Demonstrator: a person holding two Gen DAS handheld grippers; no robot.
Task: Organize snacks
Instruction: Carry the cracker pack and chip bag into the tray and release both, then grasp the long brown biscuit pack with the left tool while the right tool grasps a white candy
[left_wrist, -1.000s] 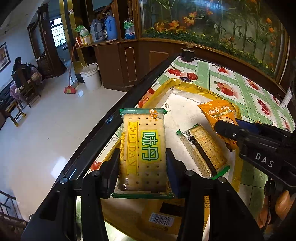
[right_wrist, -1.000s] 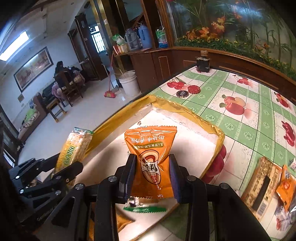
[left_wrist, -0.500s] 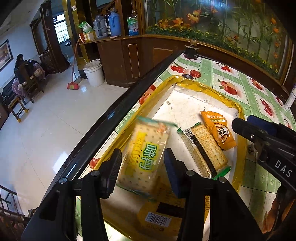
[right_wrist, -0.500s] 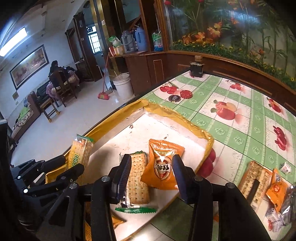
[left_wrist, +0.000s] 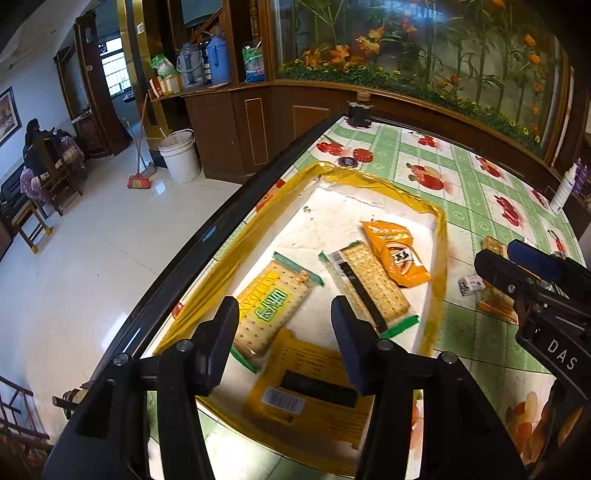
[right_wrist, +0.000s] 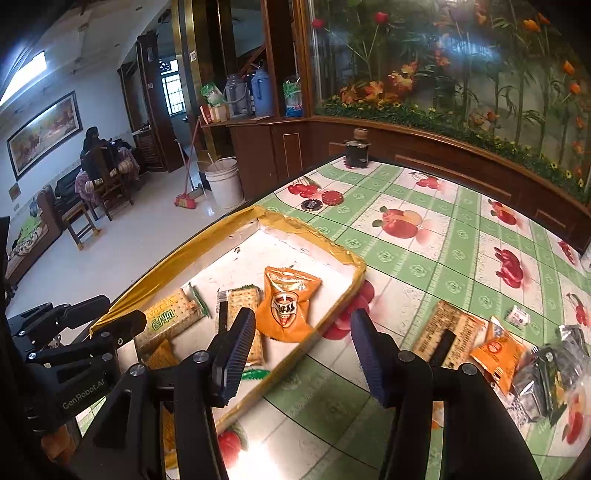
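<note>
Snacks left on the counter, right of the tray.
Both tongs gape empty; right tongs (right_wrist: 303, 354) are nearer the loose packets (right_wrist: 495, 347), lying to their right; left tongs (left_wrist: 284, 332) hover over the tray (left_wrist: 439, 258).

Two wrist cameras looking down over the tray

The left wrist camera is sitting close above the near end of the tray (left_wrist: 439, 236), looking forward and down along its own fingers toward the cabinet (left_wrist: 255, 129) beyond. The right wrist camera is hanging just to the right of the tray (right_wrist: 354, 291), a little higher, facing the same cabinet (right_wrist: 291, 155). Both views are sharing the tray, the checked tablecloth (left_wrist: 461, 173) (right_wrist: 443, 251) and the white bucket (left_wrist: 181, 155) (right_wrist: 223, 182).
</note>
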